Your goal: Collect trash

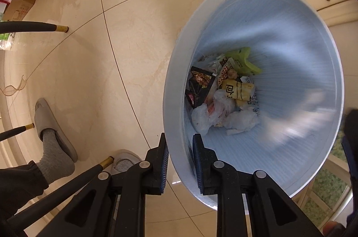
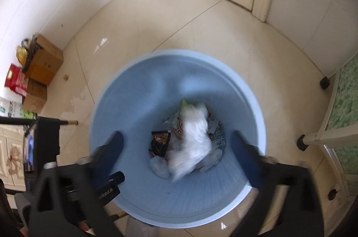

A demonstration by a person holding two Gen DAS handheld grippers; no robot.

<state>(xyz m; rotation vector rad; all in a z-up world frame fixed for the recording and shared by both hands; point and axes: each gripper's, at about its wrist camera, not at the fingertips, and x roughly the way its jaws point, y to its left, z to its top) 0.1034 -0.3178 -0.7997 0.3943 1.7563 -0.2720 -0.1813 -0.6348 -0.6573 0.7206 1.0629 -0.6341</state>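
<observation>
Pale blue round plastic bin (image 1: 290, 40) is filling the right of the left view, its rim clenched by the left hand-held gripper (image 1: 180, 147), mouth tilting upward. The right hand-held gripper (image 2: 176, 147) is hanging spread and released above a blurred white plastic bag (image 2: 194, 140), seemingly dropping lengthwise onto wrappers (image 1: 223, 85); fetching more trash likely follows.

The bin (image 1: 290, 40) is pale blue inside with a white rim. Within lie a black wrapper (image 1: 199, 86), a lime-green packet (image 1: 245, 60) and white bags (image 2: 194, 143). The floor (image 1: 138, 13) at upper left is cream tile; brown boxes (image 2: 44, 60) sit at left.
</observation>
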